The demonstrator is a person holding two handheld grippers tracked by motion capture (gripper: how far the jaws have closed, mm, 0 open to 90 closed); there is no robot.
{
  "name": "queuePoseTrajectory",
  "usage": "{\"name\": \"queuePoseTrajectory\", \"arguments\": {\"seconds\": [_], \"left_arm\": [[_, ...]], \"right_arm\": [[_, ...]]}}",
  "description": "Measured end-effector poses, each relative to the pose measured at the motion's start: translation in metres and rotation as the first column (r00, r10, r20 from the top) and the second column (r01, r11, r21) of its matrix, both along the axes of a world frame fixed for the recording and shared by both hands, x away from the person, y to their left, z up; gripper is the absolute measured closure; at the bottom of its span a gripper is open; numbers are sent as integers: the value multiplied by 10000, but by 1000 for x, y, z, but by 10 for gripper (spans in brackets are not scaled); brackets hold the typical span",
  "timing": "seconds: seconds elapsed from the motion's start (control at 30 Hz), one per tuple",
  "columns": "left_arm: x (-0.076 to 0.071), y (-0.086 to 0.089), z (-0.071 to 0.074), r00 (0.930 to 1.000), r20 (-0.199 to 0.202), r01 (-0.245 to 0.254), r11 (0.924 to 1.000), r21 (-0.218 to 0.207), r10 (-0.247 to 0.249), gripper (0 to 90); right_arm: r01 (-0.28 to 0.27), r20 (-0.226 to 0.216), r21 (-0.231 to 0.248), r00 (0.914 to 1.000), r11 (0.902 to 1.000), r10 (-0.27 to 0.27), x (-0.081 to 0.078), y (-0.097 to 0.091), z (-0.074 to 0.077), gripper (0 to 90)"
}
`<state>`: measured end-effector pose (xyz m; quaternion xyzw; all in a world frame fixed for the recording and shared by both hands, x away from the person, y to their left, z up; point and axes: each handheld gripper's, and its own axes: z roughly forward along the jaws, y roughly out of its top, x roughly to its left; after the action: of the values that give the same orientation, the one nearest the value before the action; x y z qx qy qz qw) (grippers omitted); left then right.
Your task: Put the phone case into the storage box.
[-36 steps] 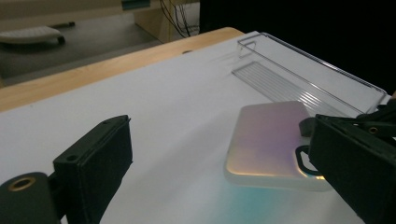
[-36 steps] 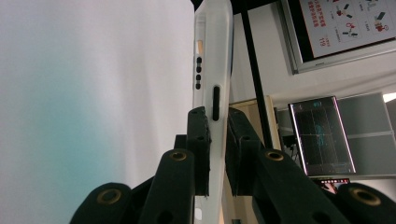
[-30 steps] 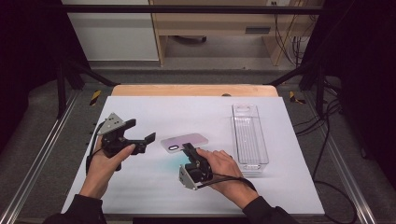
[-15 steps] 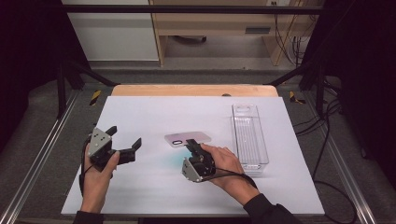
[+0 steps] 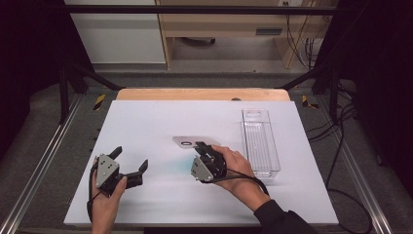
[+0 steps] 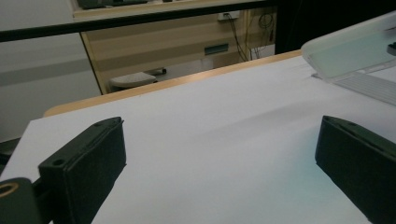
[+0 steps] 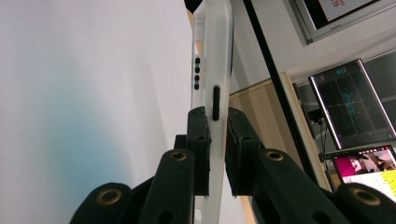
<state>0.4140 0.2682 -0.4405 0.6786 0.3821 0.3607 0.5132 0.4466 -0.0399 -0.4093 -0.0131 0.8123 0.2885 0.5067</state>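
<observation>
1. Your right hand-held gripper point(image 5: 198, 146) is pinching the near edge of the phone case point(image 5: 187, 141), a pale translucent shell. In the right gripper view the two black pads point(image 7: 198, 140) press on either side of its thin wall, next to the side-button slots.

2. That grip has held for the past second: your right hand has hardly shifted and the phone case sits at the same spot mid-counter, just left of the clear tray point(image 5: 260, 141).

3. Your left hand-held gripper point(image 5: 130, 163) is spread wide with nothing between its jaws. It has dropped and pulled back toward your edge of the counter point(image 5: 146, 117) since a second ago, so it now sits well apart from the phone case.

4. Judging from that, the left hand has stepped out of the work and the right hand alone carries the phone case; a move toward the clear tray looks like the likely next step.

5. The high view gives you the layout but hides the pinch under your hand. The right gripper view shows the contact. The left gripper view shows the open jaws low over the bare counter, with the phone case point(image 6: 350, 49) far off at upper right.
</observation>
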Motion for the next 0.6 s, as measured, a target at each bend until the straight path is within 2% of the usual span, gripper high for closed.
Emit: {"name": "queuePoseTrajectory", "arguments": {"seconds": [0.1, 0.2, 0.3, 0.5, 0.6], "left_arm": [[-1, 5, -3, 10000, 55, -15, 10000, -40, 15, 13], [-4, 11, -5, 9998, 77, -181, 9991, -388, 184, 13], [-5, 16, -8, 9995, 55, -319, 9967, -740, 324, 13], [-8, 24, -9, 9983, 101, -554, 9914, -1186, 570, 14], [-9, 28, -9, 9979, 137, -617, 9900, -1267, 639, 14]], "right_arm": [[100, -220, 307, 9997, 9995, -93, 3, -2, 5, 816], [210, -576, 749, 9982, 9970, -167, 6, -5, 11, 816], [270, -625, 907, 9978, 9955, -214, 10, -7, 18, 817], [324, -746, 1333, 9970, 9905, -225, 20, -10, 32, 817], [362, -919, 1519, 9955, 9877, -223, 24, -13, 37, 817]]}}
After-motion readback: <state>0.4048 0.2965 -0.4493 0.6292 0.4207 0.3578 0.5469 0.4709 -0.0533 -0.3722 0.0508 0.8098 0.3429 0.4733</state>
